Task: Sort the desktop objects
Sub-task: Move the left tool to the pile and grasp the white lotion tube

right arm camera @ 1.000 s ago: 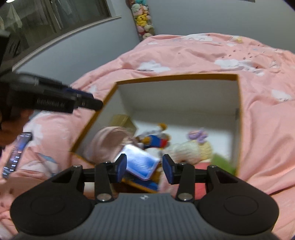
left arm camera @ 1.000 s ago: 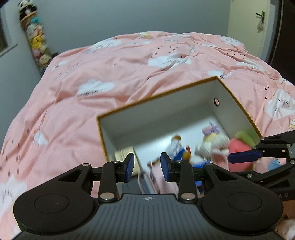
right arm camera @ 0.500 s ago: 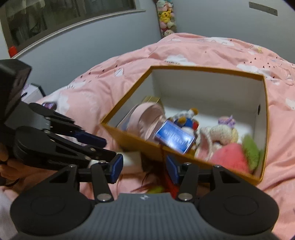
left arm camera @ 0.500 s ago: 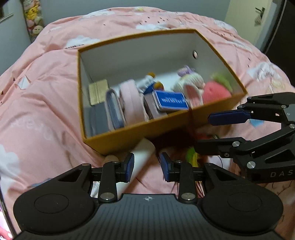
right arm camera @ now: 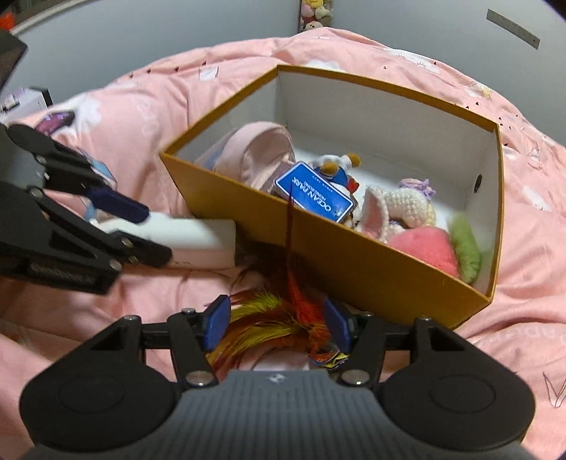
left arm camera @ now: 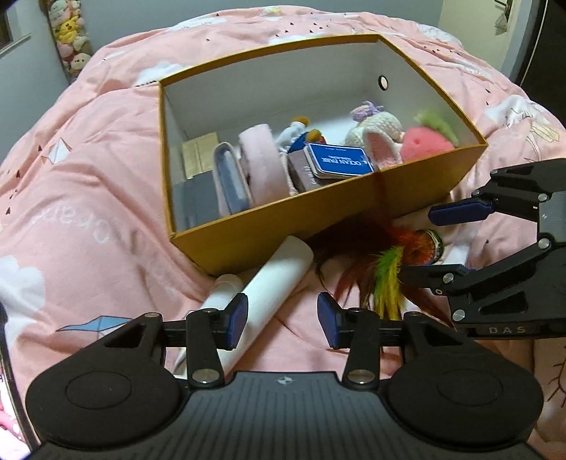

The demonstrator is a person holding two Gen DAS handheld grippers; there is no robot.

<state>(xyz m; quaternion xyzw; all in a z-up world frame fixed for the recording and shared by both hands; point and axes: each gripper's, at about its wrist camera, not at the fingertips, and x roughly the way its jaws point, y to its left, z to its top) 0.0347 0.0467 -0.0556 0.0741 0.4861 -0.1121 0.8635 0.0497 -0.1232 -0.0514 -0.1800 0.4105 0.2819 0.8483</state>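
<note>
Nearest in the left wrist view, the left gripper (left arm camera: 281,320) has just been widening its jaws, which stand apart with nothing pressed between them; the white tube (left arm camera: 272,288) lies slantwise on the pink bedspread (left arm camera: 88,198), passing just behind the left pad, its far end close against the front wall of the box. In the right wrist view, the right gripper (right arm camera: 276,327) has likewise just been spreading its jaws, and they are parted over a bunch of red, orange and yellow-green feathers (right arm camera: 269,318); the feathers lie between the pads, but whether either pad touches them cannot be told. One long dark quill rises from the bunch across the box's front wall. Beyond both grippers the mustard-yellow cardboard box (left arm camera: 318,226) sits open on the bed, white inside. Within it, from left to right in the left view, are a small tan carton (left arm camera: 200,155), a pink pouch (left arm camera: 261,162), a blue tin (left arm camera: 339,161) lying on a mauve box, a crocheted cream toy (left arm camera: 375,131) and a pink plush strawberry (left arm camera: 426,139) with green leaves. A column of plush toys (left arm camera: 70,32) hangs by the far wall.
</note>
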